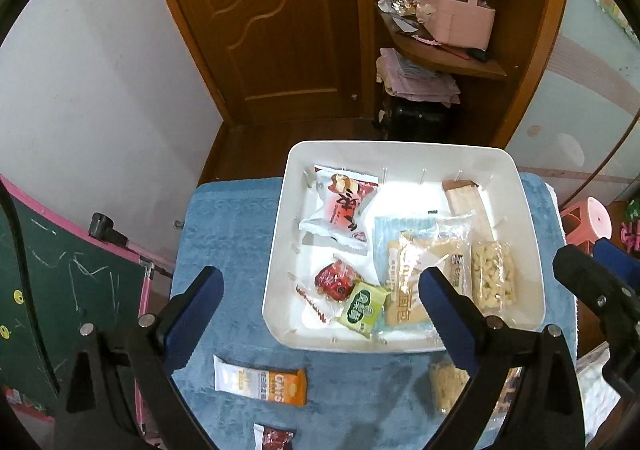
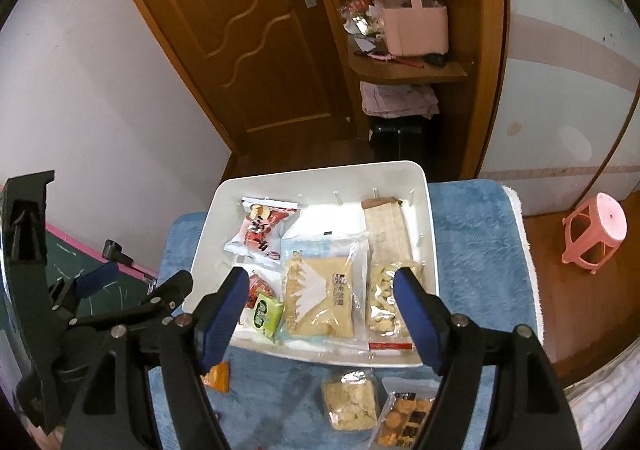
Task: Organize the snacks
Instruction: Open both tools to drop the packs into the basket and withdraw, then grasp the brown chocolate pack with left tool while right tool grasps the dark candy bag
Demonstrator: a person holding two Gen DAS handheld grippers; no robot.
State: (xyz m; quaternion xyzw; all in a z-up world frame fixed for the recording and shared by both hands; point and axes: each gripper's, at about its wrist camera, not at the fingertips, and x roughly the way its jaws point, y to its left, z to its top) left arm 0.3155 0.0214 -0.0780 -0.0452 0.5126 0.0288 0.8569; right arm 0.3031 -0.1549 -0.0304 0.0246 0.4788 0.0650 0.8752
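Note:
A white tray (image 1: pixel 404 147) stands on a blue towel (image 1: pixel 224 217) and holds several snack packs: a red-and-white bag (image 1: pixel 340 209), a small red pack (image 1: pixel 335 280), a green pack (image 1: pixel 362 308), a clear bread pack (image 1: pixel 424 262) and a nut bar (image 1: pixel 493 276). An orange oats bar (image 1: pixel 262 382) and a red-and-white packet (image 1: pixel 274 438) lie on the towel in front of the tray. My left gripper (image 1: pixel 320 314) is open and empty above the tray's near edge. My right gripper (image 2: pixel 320 310) is open and empty over the tray (image 2: pixel 320 169). A clear cracker pack (image 2: pixel 351 400) and a cookie pack (image 2: pixel 404 422) lie below it.
A green chalkboard (image 1: pixel 60 290) with a pink frame stands at the left. A wooden door (image 1: pixel 272 21) and a corner shelf with a pink basket (image 1: pixel 456 13) are behind. A pink stool (image 2: pixel 596 230) stands on the floor at the right.

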